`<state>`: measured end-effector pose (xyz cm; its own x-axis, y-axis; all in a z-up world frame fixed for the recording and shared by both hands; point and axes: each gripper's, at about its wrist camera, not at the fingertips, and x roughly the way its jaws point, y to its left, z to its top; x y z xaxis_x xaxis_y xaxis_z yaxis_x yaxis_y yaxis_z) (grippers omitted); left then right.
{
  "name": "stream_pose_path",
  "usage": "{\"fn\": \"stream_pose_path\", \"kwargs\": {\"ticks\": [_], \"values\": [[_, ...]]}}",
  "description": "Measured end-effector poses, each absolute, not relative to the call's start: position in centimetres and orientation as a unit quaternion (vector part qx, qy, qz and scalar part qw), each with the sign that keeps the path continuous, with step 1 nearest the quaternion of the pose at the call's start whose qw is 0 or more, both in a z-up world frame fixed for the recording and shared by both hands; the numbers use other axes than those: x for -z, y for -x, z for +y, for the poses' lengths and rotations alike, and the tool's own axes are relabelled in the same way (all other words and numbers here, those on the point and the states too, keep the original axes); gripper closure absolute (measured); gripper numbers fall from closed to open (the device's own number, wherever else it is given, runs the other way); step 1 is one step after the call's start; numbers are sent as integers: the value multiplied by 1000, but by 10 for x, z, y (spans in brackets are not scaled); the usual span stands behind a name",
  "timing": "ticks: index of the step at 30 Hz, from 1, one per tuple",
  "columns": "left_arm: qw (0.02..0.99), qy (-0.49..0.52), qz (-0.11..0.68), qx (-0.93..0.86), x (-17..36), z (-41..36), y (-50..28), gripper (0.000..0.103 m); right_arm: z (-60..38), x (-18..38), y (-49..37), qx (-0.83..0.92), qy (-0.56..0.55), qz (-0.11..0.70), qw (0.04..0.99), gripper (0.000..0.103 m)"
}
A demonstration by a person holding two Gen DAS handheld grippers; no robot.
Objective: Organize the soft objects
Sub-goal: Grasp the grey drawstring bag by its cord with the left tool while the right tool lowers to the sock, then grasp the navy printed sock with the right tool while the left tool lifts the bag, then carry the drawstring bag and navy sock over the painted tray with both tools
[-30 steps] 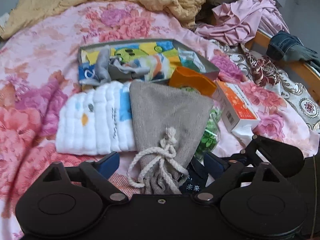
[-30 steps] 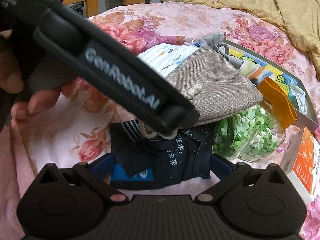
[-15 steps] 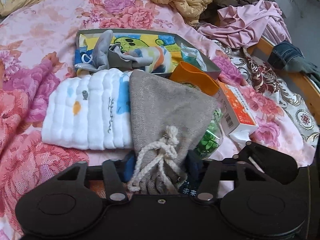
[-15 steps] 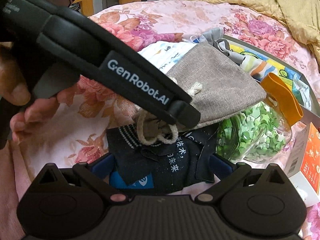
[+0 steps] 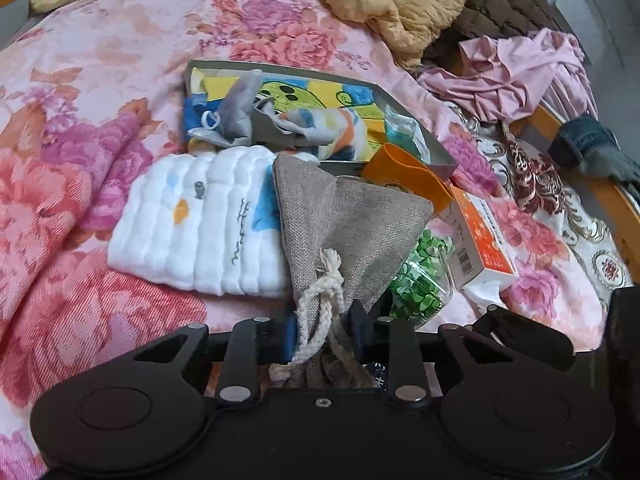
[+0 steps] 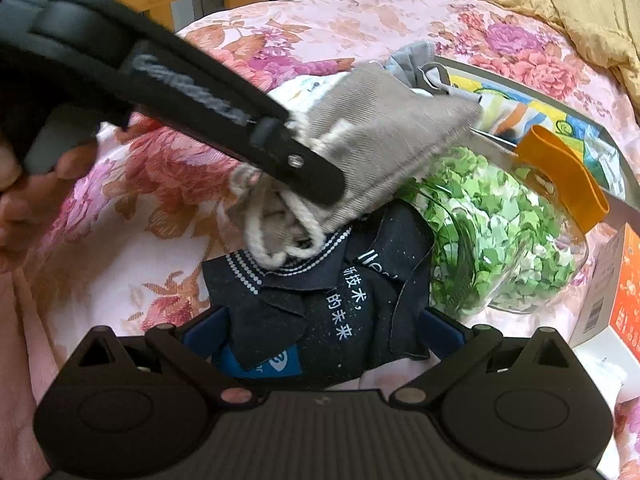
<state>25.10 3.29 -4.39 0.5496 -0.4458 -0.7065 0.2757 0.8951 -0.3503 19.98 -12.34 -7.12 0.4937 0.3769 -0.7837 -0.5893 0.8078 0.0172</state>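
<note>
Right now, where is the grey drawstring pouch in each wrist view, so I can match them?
Left wrist: the pouch sits at centre, its corded neck pinched in the left gripper.
Right wrist: the pouch is upper centre, lying over the dark cloth, which lies between the right gripper's open fingers.
Shared landmark: the jar of green bits, right of the pouch.

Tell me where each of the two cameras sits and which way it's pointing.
Left wrist: sits on the left gripper, looking forward across the bed; its blue pads pinch the neck of the burlap pouch, with the white cloth and the tray beyond.
Right wrist: sits on the right gripper, looking over the dark cloth between its open fingers; the other gripper and the person's hand cross the upper left.
Shared: pouch, tray, and the jar of green stars.
</note>
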Motion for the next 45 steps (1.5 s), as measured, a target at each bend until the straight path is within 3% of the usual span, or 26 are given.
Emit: {"fn": "stream_pose_path", "kwargs": {"ticks": [3, 8, 13, 20, 22, 25, 45], "values": [[876, 104, 426, 200, 42, 37, -248, 76, -127, 74, -205, -281, 109, 421, 855, 2], [878, 108, 417, 210, 36, 40, -243, 76, -135, 78, -217, -282, 57, 442, 850, 15], [880, 114, 403, 222, 29, 42, -236, 76, -145, 73, -217, -281, 25, 449, 848, 41], [886, 110, 380, 240, 18, 39, -226, 76, -154, 75, -223, -280, -3, 461, 842, 63], [889, 106, 372, 244, 16, 37, -222, 76, -161, 74, -224, -273, -19, 463, 843, 82], [894, 106, 360, 246, 11, 37, -217, 76, -170, 69, -223, -262, -30, 458, 849, 95], [933, 111, 275, 202, -11, 44, -206, 76, -180, -13, -181, -245, 9, 265, 932, 99]]}}
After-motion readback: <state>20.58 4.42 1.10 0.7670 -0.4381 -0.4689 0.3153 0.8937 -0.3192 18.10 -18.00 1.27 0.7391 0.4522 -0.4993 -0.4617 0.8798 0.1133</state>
